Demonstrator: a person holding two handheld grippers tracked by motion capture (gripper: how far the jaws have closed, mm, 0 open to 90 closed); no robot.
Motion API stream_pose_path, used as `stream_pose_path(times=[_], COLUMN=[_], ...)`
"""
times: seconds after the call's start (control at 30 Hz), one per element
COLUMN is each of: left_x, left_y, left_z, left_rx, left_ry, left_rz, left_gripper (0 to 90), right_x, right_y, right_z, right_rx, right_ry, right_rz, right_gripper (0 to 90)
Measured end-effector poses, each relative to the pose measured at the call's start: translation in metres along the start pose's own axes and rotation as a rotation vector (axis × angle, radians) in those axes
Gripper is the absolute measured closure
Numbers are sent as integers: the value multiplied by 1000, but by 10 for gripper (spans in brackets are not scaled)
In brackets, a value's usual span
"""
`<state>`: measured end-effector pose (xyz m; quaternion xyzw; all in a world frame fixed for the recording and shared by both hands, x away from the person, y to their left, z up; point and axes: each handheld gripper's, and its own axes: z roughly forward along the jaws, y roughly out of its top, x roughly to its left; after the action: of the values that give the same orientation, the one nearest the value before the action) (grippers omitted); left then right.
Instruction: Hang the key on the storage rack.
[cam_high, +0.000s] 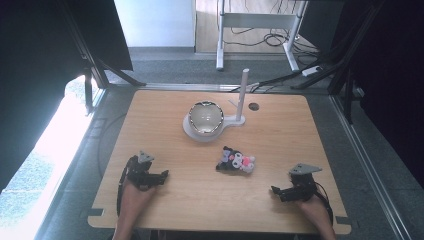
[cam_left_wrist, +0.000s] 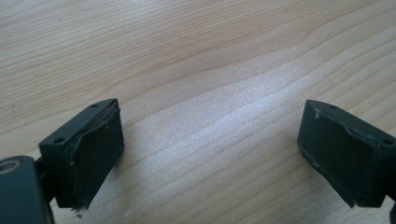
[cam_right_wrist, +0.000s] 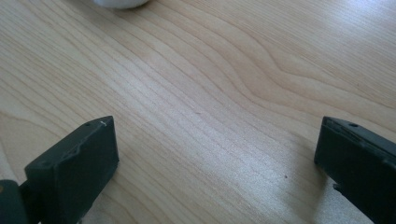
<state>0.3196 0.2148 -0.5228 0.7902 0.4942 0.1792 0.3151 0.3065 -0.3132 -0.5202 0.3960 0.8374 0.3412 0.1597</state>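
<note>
Plush toy (cam_high: 236, 161) soft, black-pink | wood-grain table (cam_high: 280, 145) | both tongs wide apart, empty

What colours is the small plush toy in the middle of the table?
Mostly black, with white and pink parts. The plush toy shows best in the high view.

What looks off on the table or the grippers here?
Left gripper: the black pad lining on its fingers is frayed and peeling at the edges. The plush toy lies on its side, between the grippers. Nothing spilled.
</note>
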Motion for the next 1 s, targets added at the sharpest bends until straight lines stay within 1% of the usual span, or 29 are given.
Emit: stream_pose_path(times=[0.37,0.57,0.73,0.8,0.83,0.87,0.93,1.0], left_x=[0,0,0,0,0,0,0,0], left_y=[0,0,0,0,0,0,0,0], left_z=[0,0,0,0,0,0,0,0], left_rx=[0,0,0,0,0,0,0,0], left_ry=[0,0,0,0,0,0,0,0], left_rz=[0,0,0,0,0,0,0,0], left_gripper=[70,70,70,70,70,70,70,70], right_x=[0,-1,-2,-2,-2,-2,-1,-1], right_y=[1,3,8,11,11,11,14,16], right_z=[0,-1,-5,-5,-5,-5,-4,-4], right_rx=[3,15,21,41,41,47,73,82], right_ry=[1,2,3,6,6,7,14,21], right_rz=[5,7,-14,-34,-34,-45,-67,-70], right_gripper=[0,0,0,0,0,0,0,0])
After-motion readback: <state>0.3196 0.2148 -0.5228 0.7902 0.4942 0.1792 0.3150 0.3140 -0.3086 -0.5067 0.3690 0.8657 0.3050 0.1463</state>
